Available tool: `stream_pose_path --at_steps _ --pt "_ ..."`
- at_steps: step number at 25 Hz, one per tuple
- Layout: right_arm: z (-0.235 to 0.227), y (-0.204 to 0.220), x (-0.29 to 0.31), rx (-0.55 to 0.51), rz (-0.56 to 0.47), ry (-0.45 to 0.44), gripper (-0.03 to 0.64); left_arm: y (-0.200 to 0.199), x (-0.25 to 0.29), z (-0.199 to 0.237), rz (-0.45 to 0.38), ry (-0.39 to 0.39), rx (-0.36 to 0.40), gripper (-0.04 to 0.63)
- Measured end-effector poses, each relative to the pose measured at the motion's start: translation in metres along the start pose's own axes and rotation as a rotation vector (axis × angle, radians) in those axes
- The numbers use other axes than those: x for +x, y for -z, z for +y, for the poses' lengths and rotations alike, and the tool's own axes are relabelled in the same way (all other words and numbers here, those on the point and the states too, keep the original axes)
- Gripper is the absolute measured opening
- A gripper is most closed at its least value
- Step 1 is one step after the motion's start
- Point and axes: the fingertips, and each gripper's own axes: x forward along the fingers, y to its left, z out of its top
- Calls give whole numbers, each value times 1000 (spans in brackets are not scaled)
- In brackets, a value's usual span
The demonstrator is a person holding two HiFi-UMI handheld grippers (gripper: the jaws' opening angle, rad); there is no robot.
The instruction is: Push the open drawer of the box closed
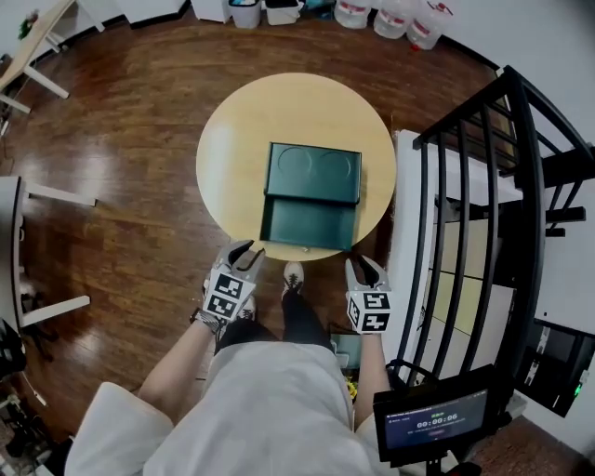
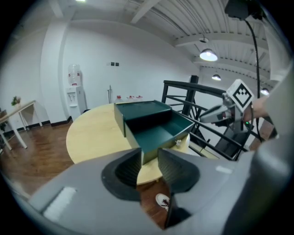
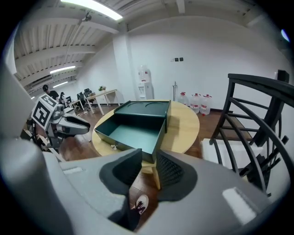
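A dark green box (image 1: 314,172) sits on a round wooden table (image 1: 232,139), its drawer (image 1: 309,223) pulled out toward me and empty. Both grippers hang below the table's near edge, short of the drawer front. My left gripper (image 1: 246,253) is open with nothing between its fingers; its own view shows the drawer (image 2: 158,133) beyond the jaws (image 2: 149,158). Off the drawer's right corner, my right gripper (image 1: 364,270) is open and empty too. The right gripper view looks past the jaws (image 3: 149,160) at the drawer (image 3: 133,133) and its small knob (image 3: 113,147).
A black metal railing (image 1: 483,186) stands close on the right of the table. A screen (image 1: 432,423) is at the lower right. A white desk (image 1: 14,242) stands at the left. Water bottles (image 1: 390,14) line the far wall. The person's shoe (image 1: 293,276) is under the table edge.
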Motion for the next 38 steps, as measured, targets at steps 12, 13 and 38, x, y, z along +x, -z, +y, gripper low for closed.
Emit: stream_pose_path --at_steps 12,13,38 --pt "7 24 36 37 84 -4 101 8 25 4 50 3 -84 128" --pt "7 25 37 35 89 -3 101 8 26 3 53 4 -86 127" --pt "-5 0 55 -24 132 11 101 0 37 21 66 -64 -139 183"
